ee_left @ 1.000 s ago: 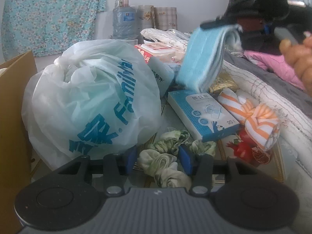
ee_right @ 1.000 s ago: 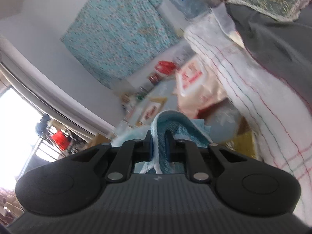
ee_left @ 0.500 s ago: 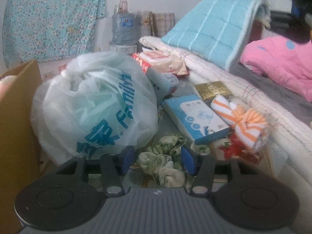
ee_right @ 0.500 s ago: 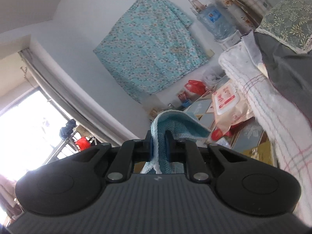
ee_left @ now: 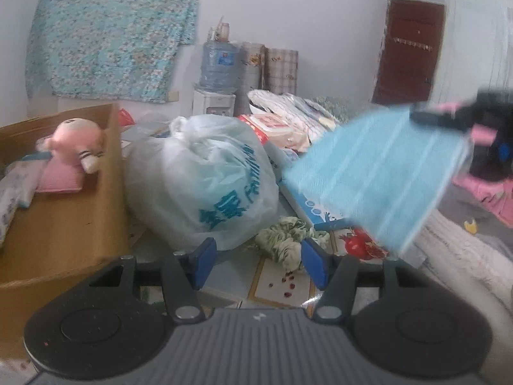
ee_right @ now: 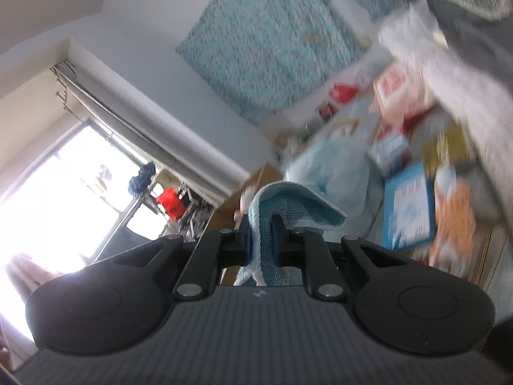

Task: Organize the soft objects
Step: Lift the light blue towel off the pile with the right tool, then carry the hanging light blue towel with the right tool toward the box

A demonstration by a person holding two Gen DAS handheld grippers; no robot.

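In the left wrist view, a cardboard box (ee_left: 64,211) stands at the left with a plush toy (ee_left: 75,142) lying in it. A plastic bag (ee_left: 202,179) sits just right of the box. A scrunchie (ee_left: 283,240) lies in front of the bag, at its right. A flat carton (ee_left: 315,210) lies behind the scrunchie. A towel (ee_left: 375,176) hangs above the carton. A water bottle (ee_left: 219,64) stands behind the bag, against the wall.

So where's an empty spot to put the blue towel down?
The cardboard box has bare floor in front of the pink plush toy. A small tiled patch lies just below the green cloth. Around the plastic bag and blue-and-white box it's crowded.
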